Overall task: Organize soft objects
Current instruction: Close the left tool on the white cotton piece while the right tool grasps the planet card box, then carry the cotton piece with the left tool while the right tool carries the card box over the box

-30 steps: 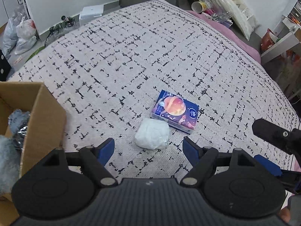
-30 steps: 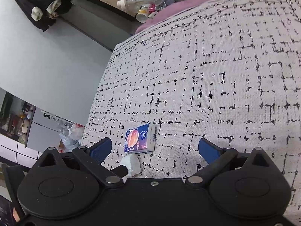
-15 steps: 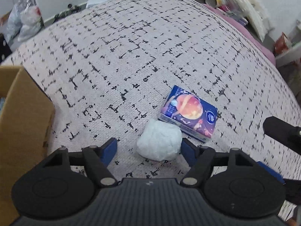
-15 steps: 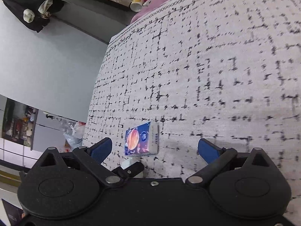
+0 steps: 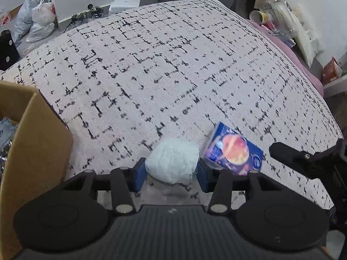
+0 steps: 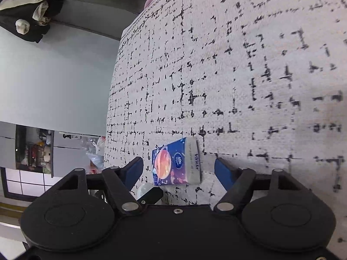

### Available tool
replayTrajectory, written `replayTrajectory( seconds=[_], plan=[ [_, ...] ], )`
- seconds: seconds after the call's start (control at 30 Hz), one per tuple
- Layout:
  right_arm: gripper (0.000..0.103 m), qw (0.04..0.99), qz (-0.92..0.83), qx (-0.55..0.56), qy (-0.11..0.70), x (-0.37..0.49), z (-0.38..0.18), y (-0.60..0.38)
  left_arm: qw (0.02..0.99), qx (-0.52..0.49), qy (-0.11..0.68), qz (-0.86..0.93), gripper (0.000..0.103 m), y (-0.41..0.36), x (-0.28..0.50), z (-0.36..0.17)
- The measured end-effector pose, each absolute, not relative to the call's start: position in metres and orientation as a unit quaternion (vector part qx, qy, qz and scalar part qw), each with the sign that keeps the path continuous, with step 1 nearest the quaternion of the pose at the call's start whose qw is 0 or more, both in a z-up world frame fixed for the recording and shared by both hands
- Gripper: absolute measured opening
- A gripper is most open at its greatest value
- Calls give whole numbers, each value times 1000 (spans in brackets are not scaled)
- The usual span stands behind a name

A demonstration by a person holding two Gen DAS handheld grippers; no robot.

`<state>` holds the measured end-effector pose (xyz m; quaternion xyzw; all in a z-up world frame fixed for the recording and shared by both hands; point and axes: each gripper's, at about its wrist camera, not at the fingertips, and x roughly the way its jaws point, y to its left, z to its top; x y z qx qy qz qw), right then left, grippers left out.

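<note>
A soft white wrapped bundle (image 5: 172,160) lies on the patterned bedspread (image 5: 164,69). My left gripper (image 5: 171,174) has closed on it, both blue pads touching its sides. A blue tissue pack with an orange planet print (image 5: 234,150) lies just right of it. In the right wrist view the tissue pack (image 6: 176,162) sits between the open fingers of my right gripper (image 6: 179,170), not gripped. The right gripper's black frame (image 5: 303,160) shows at the right of the left wrist view.
An open cardboard box (image 5: 36,151) with grey soft items inside (image 5: 5,130) stands at the left. Bottles and cups (image 5: 275,10) crowd the far right beside the bed. Plastic bags (image 5: 36,19) lie on the floor at the far left.
My left gripper moved forward and closed its fingers onto the white bundle. My right gripper advanced until the tissue pack came between its open fingers.
</note>
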<state>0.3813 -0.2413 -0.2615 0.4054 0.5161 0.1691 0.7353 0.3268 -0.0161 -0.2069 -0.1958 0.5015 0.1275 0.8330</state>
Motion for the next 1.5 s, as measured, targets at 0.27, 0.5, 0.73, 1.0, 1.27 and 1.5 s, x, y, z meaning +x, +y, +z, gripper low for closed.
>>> replayTrajectory(
  seconds=[0.27, 0.5, 0.73, 1.0, 1.27, 1.5],
  plan=[
    [30, 704, 175, 418, 547, 392, -282, -230, 833, -203, 497, 137, 47, -3, 337, -208],
    [21, 712, 178, 405, 545, 389, -279, -227, 836, -199, 491, 140, 47, 1, 344, -210],
    [18, 730, 181, 381, 538, 388, -270, -219, 840, -197, 487, 139, 47, 2, 341, -202],
    [16, 751, 176, 363, 523, 377, -253, -222, 846, -190, 480, 136, 47, 0, 323, -183],
    [16, 777, 179, 348, 492, 351, -228, -230, 858, -180, 463, 129, 47, -3, 301, -156],
    [16, 795, 181, 344, 465, 324, -204, -237, 866, -177, 450, 125, 47, -1, 276, -136]
  ],
)
